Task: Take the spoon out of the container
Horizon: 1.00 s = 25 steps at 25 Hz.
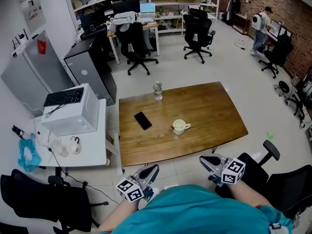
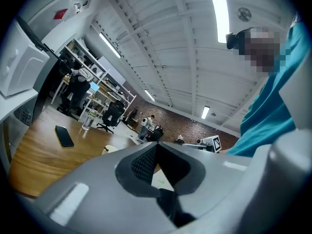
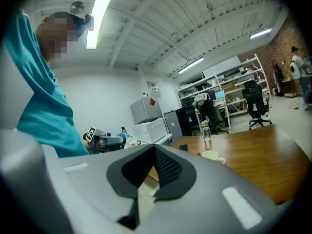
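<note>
Left claw: shut, empty, low by the person's body
Right claw: shut, empty, just off the bench edge
Cup: white, mid bench, well apart from both claws
Spoon: in the cup, handle poking out left
Phone: black, flat, left of the cup

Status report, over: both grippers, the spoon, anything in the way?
Left gripper and right gripper shut, empty, short of the table. Spoon in cup, untouched. Phone and bottle off to the side, not blocking.
</note>
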### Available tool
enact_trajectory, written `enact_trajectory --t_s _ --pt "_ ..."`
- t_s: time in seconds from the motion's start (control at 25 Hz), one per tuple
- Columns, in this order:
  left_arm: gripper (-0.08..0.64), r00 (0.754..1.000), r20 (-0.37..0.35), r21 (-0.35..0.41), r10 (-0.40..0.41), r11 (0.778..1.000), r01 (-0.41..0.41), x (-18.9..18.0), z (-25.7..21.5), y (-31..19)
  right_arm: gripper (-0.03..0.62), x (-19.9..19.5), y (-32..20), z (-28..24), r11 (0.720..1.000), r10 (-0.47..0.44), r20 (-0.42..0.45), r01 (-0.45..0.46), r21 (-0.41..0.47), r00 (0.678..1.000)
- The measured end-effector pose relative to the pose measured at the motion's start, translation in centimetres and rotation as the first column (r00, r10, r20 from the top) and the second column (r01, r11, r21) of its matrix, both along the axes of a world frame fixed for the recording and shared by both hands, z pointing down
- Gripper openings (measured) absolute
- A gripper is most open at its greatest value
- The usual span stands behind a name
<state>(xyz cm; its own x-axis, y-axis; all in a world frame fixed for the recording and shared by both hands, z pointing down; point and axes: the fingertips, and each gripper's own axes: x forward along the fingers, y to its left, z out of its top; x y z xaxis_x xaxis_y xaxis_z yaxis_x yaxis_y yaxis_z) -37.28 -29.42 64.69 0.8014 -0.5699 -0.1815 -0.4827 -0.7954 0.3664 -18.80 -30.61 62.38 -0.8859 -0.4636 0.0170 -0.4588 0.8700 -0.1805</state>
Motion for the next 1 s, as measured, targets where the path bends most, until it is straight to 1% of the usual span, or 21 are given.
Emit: enact_trajectory --t_s 0.12,0.24,0.32,0.4,0.44,0.48,0.52,0.56,0.6,0.64,0.72,0.76,0.8,0.88,1.0 --pt "0.0 1.0 0.007 -0.071 0.0 0.997 0.001 1.2 0.7 -5.6 0.002 1.0 -4.4 -0.6 1.0 0.006 -0.013 -0.006 -0.013 1.0" --pt "0.0 0.999 0.036 -0.143 -0.019 0.989 0.024 2.1 3.0 -10.7 0.002 2.2 -7.8 -0.1 0.999 -0.003 0.015 0.003 -0.034 1.0" --pt "0.0 0.997 0.053 -0.208 -0.05 0.976 0.06 2.9 4.9 -13.8 0.002 3.1 -9.9 0.5 0.999 -0.035 0.029 0.036 -0.028 0.999" --pt "0.004 0.994 0.085 -0.278 -0.074 0.956 0.095 5.2 6.8 -17.1 0.002 5.3 -12.7 0.7 0.997 -0.077 0.037 0.078 -0.024 0.996" --pt "0.022 0.991 0.107 -0.313 -0.082 0.943 0.112 6.5 8.0 -19.0 0.002 6.7 -14.4 0.7 0.995 -0.098 0.044 0.099 -0.025 0.994" --pt "0.041 0.988 0.126 -0.354 -0.089 0.926 0.129 7.7 9.3 -21.0 0.002 7.9 -16.2 0.8 0.992 -0.119 0.051 0.121 -0.025 0.992" --pt "0.066 0.986 0.138 -0.402 -0.096 0.904 0.144 8.6 10.6 -23.0 0.002 8.8 -17.9 0.9 0.99 -0.138 0.054 0.14 -0.025 0.989" --pt "0.09 0.985 0.139 -0.453 -0.105 0.877 0.158 9.2 11.8 -25.0 0.002 9.3 -19.6 1.0 0.988 -0.153 0.054 0.155 -0.025 0.987" --pt "0.108 0.984 0.13 -0.508 -0.118 0.845 0.168 9.5 12.9 -27.0 0.002 9.7 -21.1 1.2 0.986 -0.164 0.054 0.166 -0.027 0.985" --pt "0.127 0.984 0.116 -0.563 -0.135 0.807 0.177 9.6 14.0 -28.8 0.002 9.8 -22.4 1.4 0.984 -0.172 0.055 0.174 -0.032 0.983" --pt "0.129 0.98 0.107 -0.652 -0.165 0.733 0.195 9.3 16.5 -31.6 0.002 10.0 -24.1 2.1 0.982 -0.182 0.058 0.185 -0.048 0.982" --pt "0.129 0.979 0.114 -0.68 -0.166 0.705 0.199 9.2 17.5 -32.8 0.002 9.9 -24.8 2.5 0.981 -0.184 0.056 0.187 -0.056 0.981" --pt "0.133 0.98 0.124 -0.701 -0.155 0.685 0.197 9.2 18.2 -33.8 0.002 9.5 -25.5 2.9 0.98 -0.184 0.051 0.187 -0.063 0.982" --pt "0.148 0.984 0.137 -0.735 -0.114 0.654 0.178 9.3 18.9 -35.7 0.002 8.5 -26.8 2.8 0.981 -0.178 0.036 0.18 -0.074 0.983" --pt "0.161 0.988 0.147 -0.784 -0.055 0.602 0.15 9.4 20.4 -37.1 0.002 7.0 -27.7 2.6 0.984 -0.153 0.025 0.155 -0.088 0.988"
